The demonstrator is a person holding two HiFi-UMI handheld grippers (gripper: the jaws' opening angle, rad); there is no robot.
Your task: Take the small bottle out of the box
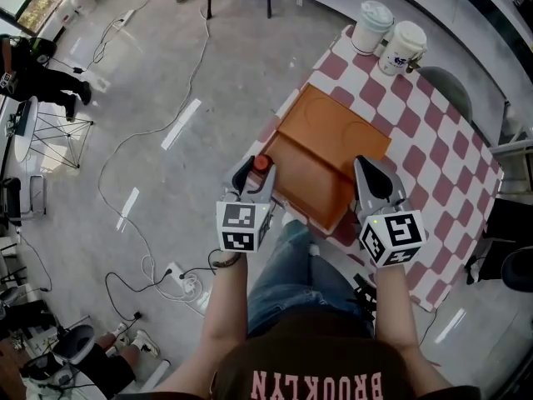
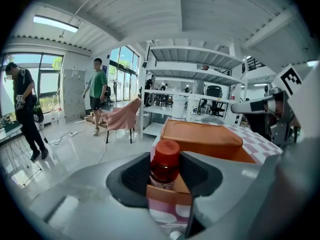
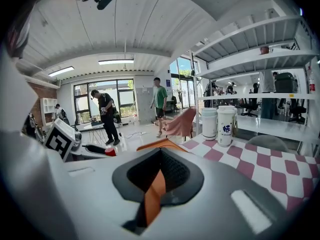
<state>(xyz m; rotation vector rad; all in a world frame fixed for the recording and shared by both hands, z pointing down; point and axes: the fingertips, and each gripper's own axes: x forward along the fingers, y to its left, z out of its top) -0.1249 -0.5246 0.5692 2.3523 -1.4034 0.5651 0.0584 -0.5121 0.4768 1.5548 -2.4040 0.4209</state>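
Observation:
The small bottle [image 1: 261,162] with a red cap [image 2: 165,153] stands upright at the left corner of the open orange box [image 1: 321,169], behind a low orange wall [image 2: 167,196]. My left gripper [image 1: 254,173] has its jaws around the bottle, and the dark pads [image 2: 134,176] lie against both of its sides. My right gripper [image 1: 372,173] is at the box's right edge. Its jaws are closed on a thin orange flap [image 3: 154,196] of the box. The box's lid [image 1: 333,127] lies folded back beyond it.
The box sits on a pink-and-white checkered table [image 1: 450,157], and the left gripper hangs at the table's left edge. Two white lidded cups [image 1: 371,25] [image 1: 402,47] stand at the far end. Cables [image 1: 125,182] cross the floor, where people [image 2: 97,94] stand.

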